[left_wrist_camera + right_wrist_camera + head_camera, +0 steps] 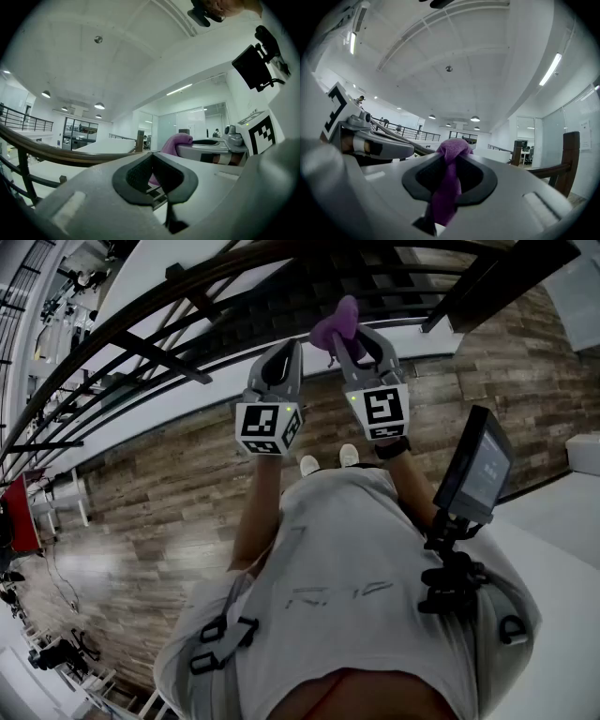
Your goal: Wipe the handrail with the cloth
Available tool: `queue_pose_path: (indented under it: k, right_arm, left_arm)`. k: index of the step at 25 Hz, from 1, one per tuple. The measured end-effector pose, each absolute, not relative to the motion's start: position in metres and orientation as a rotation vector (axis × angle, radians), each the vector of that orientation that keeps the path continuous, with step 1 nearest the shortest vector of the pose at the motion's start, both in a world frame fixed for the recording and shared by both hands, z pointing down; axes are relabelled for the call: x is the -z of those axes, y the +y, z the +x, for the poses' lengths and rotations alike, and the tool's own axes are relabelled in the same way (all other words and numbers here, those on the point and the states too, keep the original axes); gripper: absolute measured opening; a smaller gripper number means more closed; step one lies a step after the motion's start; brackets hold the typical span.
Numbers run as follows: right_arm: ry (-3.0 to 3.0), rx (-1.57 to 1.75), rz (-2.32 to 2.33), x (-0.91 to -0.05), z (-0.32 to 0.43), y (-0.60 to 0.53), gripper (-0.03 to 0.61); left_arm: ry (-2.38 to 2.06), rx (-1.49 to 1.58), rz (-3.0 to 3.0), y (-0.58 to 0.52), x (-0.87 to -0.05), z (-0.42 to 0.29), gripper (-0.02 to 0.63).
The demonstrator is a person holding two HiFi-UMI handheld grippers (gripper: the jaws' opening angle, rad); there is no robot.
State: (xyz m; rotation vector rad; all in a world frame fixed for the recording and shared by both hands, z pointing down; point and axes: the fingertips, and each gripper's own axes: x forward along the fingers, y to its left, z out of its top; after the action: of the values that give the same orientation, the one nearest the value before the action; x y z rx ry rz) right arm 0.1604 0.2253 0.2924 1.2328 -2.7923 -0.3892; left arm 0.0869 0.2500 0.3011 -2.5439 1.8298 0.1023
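Right gripper (352, 345) clamped on a bunched purple cloth (335, 324), left gripper (285, 352) jaws pressed together, empty, both raised near the dark handrail (51, 153).

Handrail (47, 152) and balusters (26, 183) block low left; newel post (569, 159) stands right; open air above; screen (480, 465) crowds right arm.

The cloth (449, 187) is soft, napped purple fabric with a matt look. The left tool (151, 159) and right tool (451, 160) have smooth, matt grey plastic shells with black, finely ribbed, rubbery-looking pads (136, 176). The handrail (61, 157) is dark brown wood, smooth with a slight sheen. The floor (159, 512) is wood-grain plank, glossy in patches. The person's shirt (347, 559) is plain grey cloth.
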Motion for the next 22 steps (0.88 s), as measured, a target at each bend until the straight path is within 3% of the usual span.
queue_pose_path:
  k: [22]
  right_arm:
    - [-2.920,0.365,1.145,-0.279,0.154,0.206,0.075]
  left_arm:
    - [1.917,-0.091,-2.464,0.231,-0.294,0.079,0.002]
